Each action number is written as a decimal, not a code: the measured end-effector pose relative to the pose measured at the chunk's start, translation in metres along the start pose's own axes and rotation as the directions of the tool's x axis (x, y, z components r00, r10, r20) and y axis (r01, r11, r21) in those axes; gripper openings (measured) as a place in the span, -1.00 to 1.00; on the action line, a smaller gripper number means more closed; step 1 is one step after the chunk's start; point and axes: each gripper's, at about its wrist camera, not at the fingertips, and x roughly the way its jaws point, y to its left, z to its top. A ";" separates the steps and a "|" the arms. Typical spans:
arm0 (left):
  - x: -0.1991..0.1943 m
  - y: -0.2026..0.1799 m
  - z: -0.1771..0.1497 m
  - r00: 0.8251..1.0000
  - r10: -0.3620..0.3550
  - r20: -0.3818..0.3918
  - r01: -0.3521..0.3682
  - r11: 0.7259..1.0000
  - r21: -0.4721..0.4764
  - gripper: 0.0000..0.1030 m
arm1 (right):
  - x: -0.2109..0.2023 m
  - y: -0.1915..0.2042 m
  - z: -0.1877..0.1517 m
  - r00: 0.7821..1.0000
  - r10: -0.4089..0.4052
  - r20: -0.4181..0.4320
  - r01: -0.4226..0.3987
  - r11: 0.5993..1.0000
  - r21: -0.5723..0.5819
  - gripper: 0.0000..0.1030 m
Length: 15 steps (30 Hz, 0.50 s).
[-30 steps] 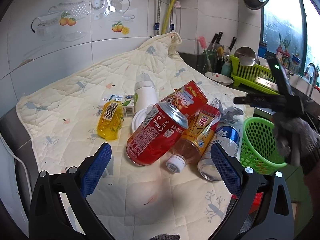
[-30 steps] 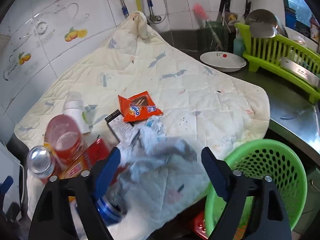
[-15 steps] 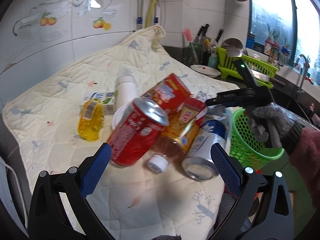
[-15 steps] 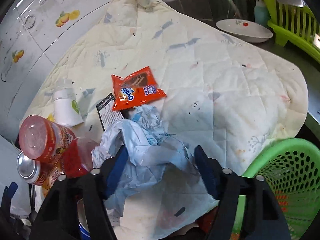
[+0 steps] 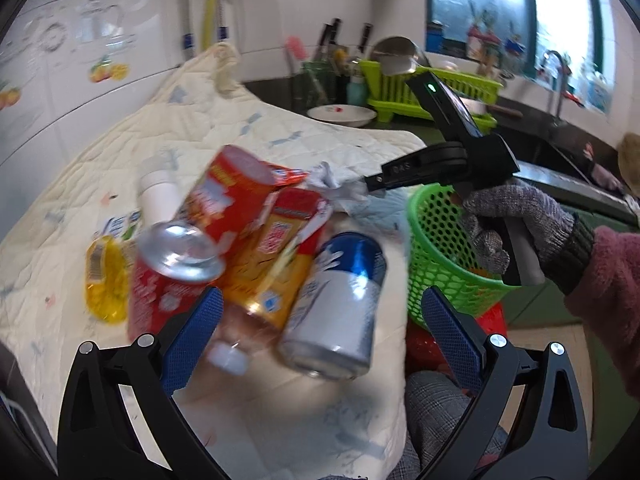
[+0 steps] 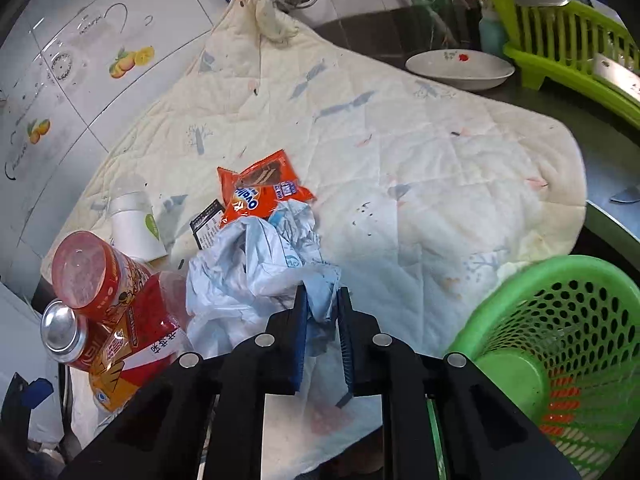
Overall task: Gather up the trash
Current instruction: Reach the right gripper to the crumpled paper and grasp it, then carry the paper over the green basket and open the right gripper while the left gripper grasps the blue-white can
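Note:
My right gripper (image 6: 322, 300) is shut on a crumpled pale blue plastic bag (image 6: 256, 264) lying on the quilted cloth (image 6: 400, 140); it also shows in the left wrist view (image 5: 370, 184). My left gripper (image 5: 320, 312) is open, with a blue and white can (image 5: 340, 300) lying between its fingers. Beside the can lie an orange bottle (image 5: 272, 272), a red cola can (image 5: 168, 280) and a red snack tube (image 5: 232, 192). An orange Ovaltine wrapper (image 6: 260, 188) lies beyond the bag. The green basket (image 6: 560, 340) stands at the cloth's right edge.
A white cup (image 6: 134, 220) and a yellow wrapper (image 5: 104, 284) lie at the left. A white plate (image 6: 460, 68) and a green dish rack (image 6: 572, 48) stand on the counter behind. The sink is at the far right.
My right gripper has closed on the blue bag. My left gripper has swung right and closer, so the blue and white can now lies between its fingers.

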 end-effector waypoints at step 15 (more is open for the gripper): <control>0.041 -0.001 0.010 0.994 -0.048 -0.098 0.053 0.998 0.047 0.63 | 0.011 -0.002 0.021 0.994 0.108 -0.012 -0.108 0.994 0.017 0.13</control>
